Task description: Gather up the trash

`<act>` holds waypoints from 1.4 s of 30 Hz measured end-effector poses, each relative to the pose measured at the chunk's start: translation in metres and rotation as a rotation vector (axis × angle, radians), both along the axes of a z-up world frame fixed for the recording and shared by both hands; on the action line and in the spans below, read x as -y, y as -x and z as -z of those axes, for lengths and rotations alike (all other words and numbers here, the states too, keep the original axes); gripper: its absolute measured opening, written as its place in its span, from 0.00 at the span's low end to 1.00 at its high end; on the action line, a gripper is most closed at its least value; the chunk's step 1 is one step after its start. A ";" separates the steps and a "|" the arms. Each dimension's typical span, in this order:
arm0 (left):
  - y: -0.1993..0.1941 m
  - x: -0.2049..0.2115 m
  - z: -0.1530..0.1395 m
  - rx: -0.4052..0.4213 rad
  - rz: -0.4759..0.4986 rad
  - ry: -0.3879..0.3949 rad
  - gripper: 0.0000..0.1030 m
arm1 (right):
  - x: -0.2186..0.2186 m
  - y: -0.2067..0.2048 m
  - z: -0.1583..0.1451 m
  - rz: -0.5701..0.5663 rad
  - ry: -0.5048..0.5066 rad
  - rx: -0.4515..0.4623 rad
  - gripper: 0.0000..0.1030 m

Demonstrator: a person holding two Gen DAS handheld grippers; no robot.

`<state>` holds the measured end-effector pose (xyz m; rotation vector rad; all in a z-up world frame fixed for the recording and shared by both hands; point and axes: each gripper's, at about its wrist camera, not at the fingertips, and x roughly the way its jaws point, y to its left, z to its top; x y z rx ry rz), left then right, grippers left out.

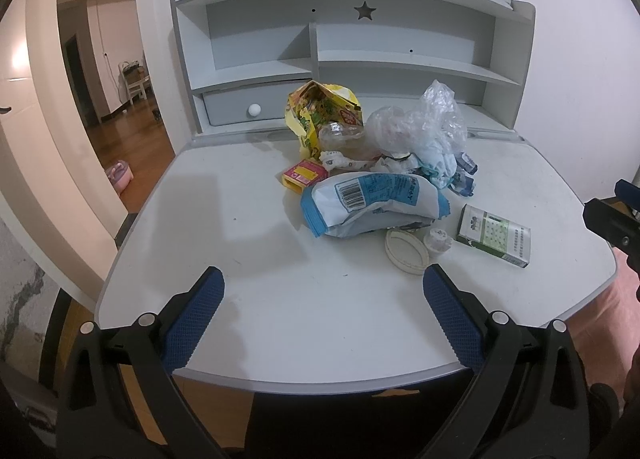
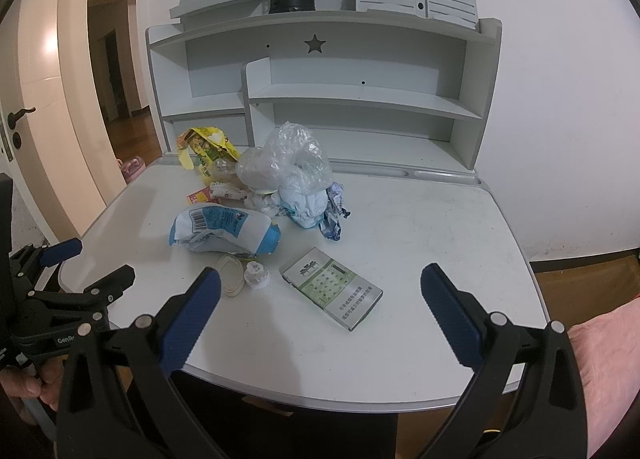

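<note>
Just beyond the spread right gripper (image 2: pixel 320 291), the green carton (image 2: pixel 331 293).

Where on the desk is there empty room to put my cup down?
The desk is bare along its right side, past the green-and-white box, and along the front edge by the claws. The left side, left of the blue-and-white bag, is bare too. The middle-back is crowded: yellow wrapper, clear plastic bag, crumpled paper and a small lid.
</note>
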<state>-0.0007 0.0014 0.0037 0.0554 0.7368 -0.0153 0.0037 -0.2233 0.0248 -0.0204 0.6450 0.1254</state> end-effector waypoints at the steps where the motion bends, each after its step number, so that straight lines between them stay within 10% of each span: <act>1: 0.000 0.000 0.000 0.001 -0.001 -0.001 0.94 | 0.000 0.000 0.000 0.000 0.000 0.000 0.94; 42: 0.001 0.000 -0.002 -0.001 -0.001 0.000 0.94 | -0.004 0.001 -0.001 -0.004 0.004 0.004 0.94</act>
